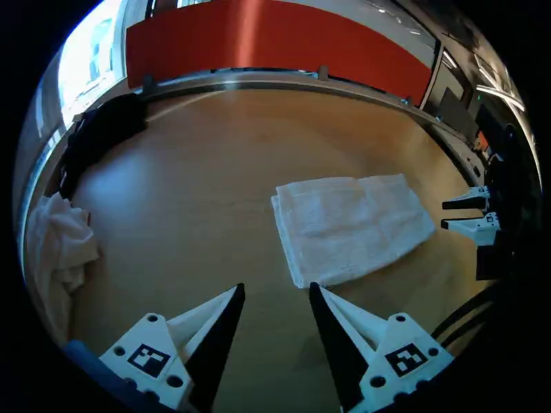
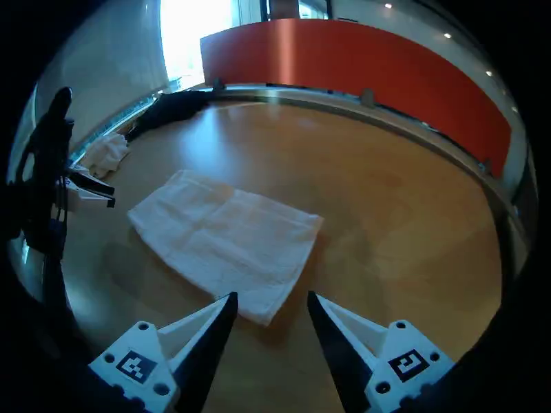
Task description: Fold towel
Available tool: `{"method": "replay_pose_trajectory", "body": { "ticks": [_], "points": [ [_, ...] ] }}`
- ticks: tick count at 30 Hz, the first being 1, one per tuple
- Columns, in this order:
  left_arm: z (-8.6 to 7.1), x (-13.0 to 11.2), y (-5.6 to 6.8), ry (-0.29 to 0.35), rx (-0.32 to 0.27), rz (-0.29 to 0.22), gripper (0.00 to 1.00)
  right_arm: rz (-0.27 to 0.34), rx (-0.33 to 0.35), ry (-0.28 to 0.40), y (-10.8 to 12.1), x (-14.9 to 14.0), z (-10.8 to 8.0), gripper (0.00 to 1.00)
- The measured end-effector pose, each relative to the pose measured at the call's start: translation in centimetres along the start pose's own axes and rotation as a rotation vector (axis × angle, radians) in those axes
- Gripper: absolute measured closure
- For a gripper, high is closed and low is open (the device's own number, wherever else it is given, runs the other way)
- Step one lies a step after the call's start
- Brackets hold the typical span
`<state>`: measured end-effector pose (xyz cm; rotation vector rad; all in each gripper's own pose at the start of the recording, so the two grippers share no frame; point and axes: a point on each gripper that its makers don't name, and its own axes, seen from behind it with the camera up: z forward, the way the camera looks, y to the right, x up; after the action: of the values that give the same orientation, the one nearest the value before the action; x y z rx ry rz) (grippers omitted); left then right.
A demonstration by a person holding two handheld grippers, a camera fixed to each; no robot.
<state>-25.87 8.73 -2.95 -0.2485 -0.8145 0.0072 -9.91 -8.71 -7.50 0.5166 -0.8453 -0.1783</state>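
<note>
While the towel [image 1: 351, 227] lies folded flat on the table [image 1: 206, 172], the left gripper [image 1: 276, 289] and right gripper [image 2: 271, 297] hover just near its corners, jaws wide apart and empty, probably placed to pinch an edge for another fold.

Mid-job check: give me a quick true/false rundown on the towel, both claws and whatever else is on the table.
1. The towel lies flat on the table. True.
2. The left claw is shut on the towel. False: it is open and short of the towel's near edge, touching nothing.
3. The right claw is open and holds nothing. True.
4. The towel is the only cloth on the table. False: a crumpled white cloth lies near the table's edge, well apart from the towel.
5. A red panel stands behind the table. True.
</note>
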Motion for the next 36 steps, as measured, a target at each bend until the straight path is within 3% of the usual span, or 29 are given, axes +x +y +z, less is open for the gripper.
{"method": "replay_pose_trajectory", "body": {
  "ticks": [13,21,31,36],
  "points": [
    [-1.9,-2.4,-0.5,-0.012,0.020,-0.033,0.32,-0.057,0.017,-0.047,0.1,-3.0,1.6,0.26],
    [-2.6,-3.1,-0.6,-0.012,0.022,-0.056,0.32,-0.062,0.040,-0.062,-0.2,-3.8,1.9,0.52],
    [-3.0,-3.3,-0.5,-0.013,0.022,-0.053,0.32,-0.092,0.029,-0.052,-0.1,-3.9,2.1,0.93],
    [-3.1,-3.3,-0.3,-0.009,0.020,-0.057,0.32,-0.087,0.019,-0.042,0.0,-3.5,1.8,0.97]
  ]
}}
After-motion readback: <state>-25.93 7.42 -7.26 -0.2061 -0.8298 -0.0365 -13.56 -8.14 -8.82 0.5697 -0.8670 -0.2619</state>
